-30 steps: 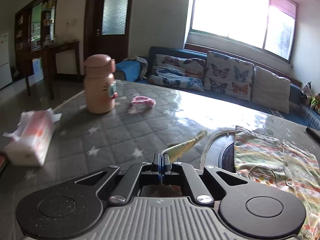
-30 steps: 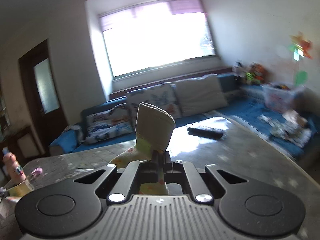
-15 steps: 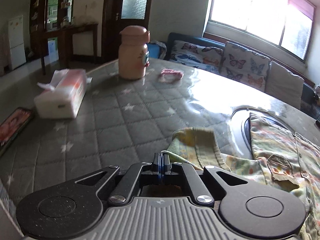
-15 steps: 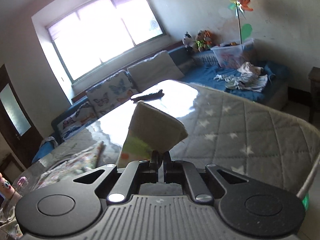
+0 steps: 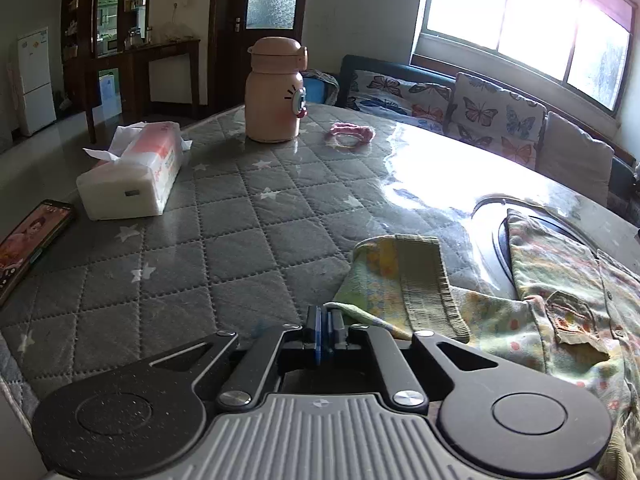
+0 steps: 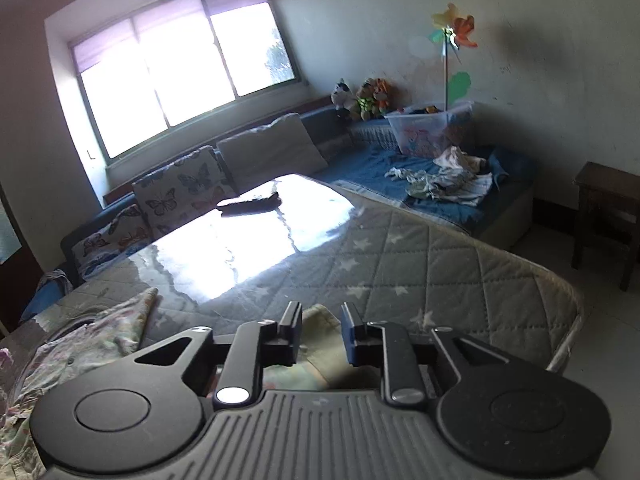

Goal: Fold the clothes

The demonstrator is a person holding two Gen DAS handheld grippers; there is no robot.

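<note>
A small patterned shirt (image 5: pixel 560 280) lies on the grey quilted table (image 5: pixel 240 240). Its left sleeve with a ribbed green cuff (image 5: pixel 424 280) is spread toward me. My left gripper (image 5: pixel 324 316) is shut on the sleeve's edge, low over the table. In the right wrist view the shirt (image 6: pixel 92 344) lies at the left and its other sleeve (image 6: pixel 320 320) rests on the table just under the fingers. My right gripper (image 6: pixel 320 320) is open and holds nothing.
A pink bottle (image 5: pixel 276 92), a tissue pack (image 5: pixel 132 176), a phone (image 5: pixel 28 240) and a pink hair tie (image 5: pixel 352 132) lie on the table's left part. A remote (image 6: pixel 248 204) lies at the far side. The table edge (image 6: pixel 560 320) is at the right. A sofa stands behind.
Both grippers came down to the table and spread the sleeves outward. The right gripper opened and let its sleeve go. The left stays shut on its sleeve.
</note>
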